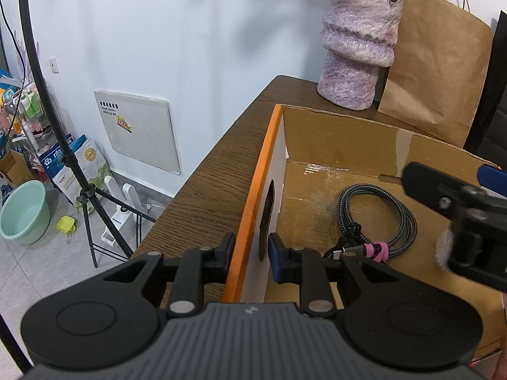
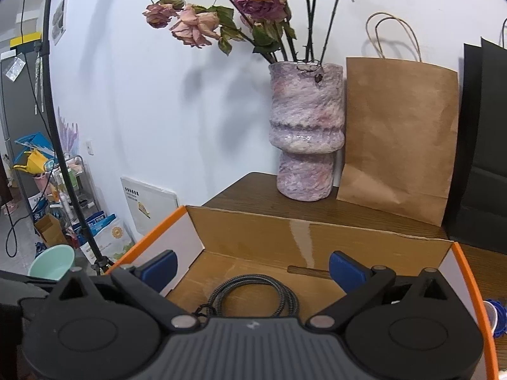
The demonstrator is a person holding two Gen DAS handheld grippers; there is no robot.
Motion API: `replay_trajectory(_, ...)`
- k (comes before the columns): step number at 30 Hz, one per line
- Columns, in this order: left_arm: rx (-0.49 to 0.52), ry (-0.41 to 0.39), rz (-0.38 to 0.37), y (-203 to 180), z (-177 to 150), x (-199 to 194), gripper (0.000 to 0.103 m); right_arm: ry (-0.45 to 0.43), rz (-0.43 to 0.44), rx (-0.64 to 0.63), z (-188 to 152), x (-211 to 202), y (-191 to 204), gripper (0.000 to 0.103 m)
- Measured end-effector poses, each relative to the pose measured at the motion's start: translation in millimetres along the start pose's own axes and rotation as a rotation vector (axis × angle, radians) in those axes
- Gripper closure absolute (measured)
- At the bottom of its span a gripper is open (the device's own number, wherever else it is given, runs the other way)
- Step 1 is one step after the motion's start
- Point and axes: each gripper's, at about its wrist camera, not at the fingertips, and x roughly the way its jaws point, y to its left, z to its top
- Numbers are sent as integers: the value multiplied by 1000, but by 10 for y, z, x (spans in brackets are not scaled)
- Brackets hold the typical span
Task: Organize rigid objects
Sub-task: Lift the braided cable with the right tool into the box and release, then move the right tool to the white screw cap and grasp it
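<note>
Pinching the left wall of the orange-edged brown cardboard box (image 1: 253, 190), the left gripper (image 1: 248, 255) has one blue pad outside the wall and one inside, pressed nearly together on the board, which reads as steadying the box. Over the box's open top the right gripper (image 2: 253, 267) hangs with its blue-padded fingers (image 2: 343, 269) spread wide and nothing between them; in the left wrist view it shows as a blurred black shape at the right edge.

Inside the box, on its floor, lies a coiled grey braided cable (image 1: 377, 221) bound with a pink strap (image 1: 375, 250), so at least one item appears stowed. Nothing else can be seen in the box. A blue-and-white object (image 2: 496, 316) peeks in just outside the box's right wall, too cropped to identify; it may be something waiting to be packed.

Beyond the box on the dark wooden table (image 1: 221, 174) stand a mottled purple ceramic vase (image 2: 305, 133) with wilted roses and a brown paper bag (image 2: 399, 139) with twine handles. My judgement: the sorting is partly done, with the empty right gripper free to fetch another object.
</note>
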Motion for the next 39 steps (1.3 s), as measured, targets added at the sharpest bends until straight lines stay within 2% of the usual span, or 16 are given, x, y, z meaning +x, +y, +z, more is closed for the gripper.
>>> replay_trajectory(12, 0, 0, 6, -4, -10, 9, 80, -17, -64, 56, -40, -254, -425, 1)
replay_trajectory(21, -5, -7, 6, 6, 2, -30, 80, -34, -160, 92, -146, -571, -899, 1)
replay_trajectory(32, -7, -3, 5, 4, 17, -26, 80, -35, -310, 147, -484, -1028, -1530, 0)
replay_trajectory(39, -8, -3, 3, 5, 17, -27, 80, -18, -376, 177, -736, -1260, -1760, 0)
